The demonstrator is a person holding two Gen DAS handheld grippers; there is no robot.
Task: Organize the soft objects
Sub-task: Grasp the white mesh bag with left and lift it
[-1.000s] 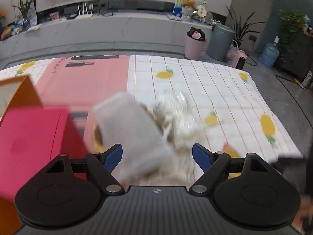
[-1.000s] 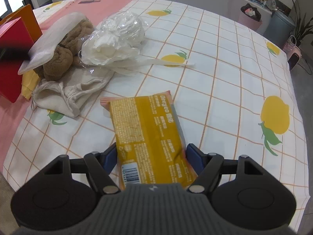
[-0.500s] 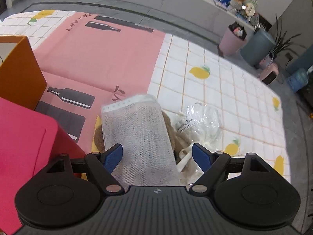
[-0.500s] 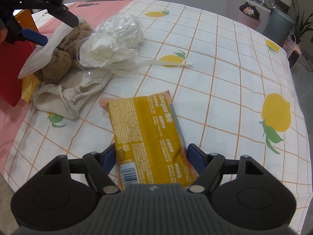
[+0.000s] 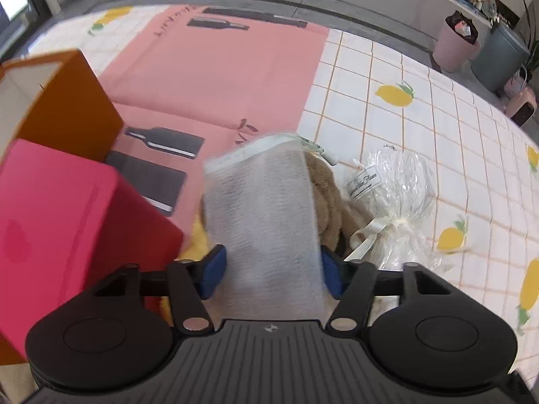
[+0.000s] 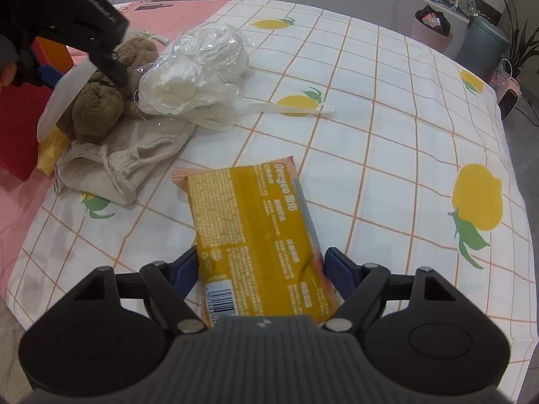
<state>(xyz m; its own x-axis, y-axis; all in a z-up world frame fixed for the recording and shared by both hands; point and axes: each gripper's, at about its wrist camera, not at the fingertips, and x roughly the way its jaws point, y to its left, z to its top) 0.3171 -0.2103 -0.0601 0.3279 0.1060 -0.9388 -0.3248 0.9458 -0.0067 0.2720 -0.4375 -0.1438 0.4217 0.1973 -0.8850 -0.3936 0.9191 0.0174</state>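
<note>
White mesh pouch (image 5: 266,222) sits between blue pads of left claw (image 5: 271,267), jaws closing on it; yellow wipes pack (image 6: 256,239) lies in right claw (image 6: 259,269).

L claw pads look to touch both pouch edges, pouch hanging over brown plush toy (image 6: 101,101) by red box (image 5: 67,222) & orange box (image 5: 64,101). R claw jaws opening, pads just beside pack's sides w/ slim gaps, not pressing; pack lies flat on lemon-print cloth (image 6: 404,155) over worktop. Clear-wrapped white bundle (image 6: 198,70) w/ ribbon sits just right of plush; beige drawstring bag (image 6: 124,158) lies in front of it, touching. Pink mat (image 5: 219,77) covers far left of worktop.
</note>
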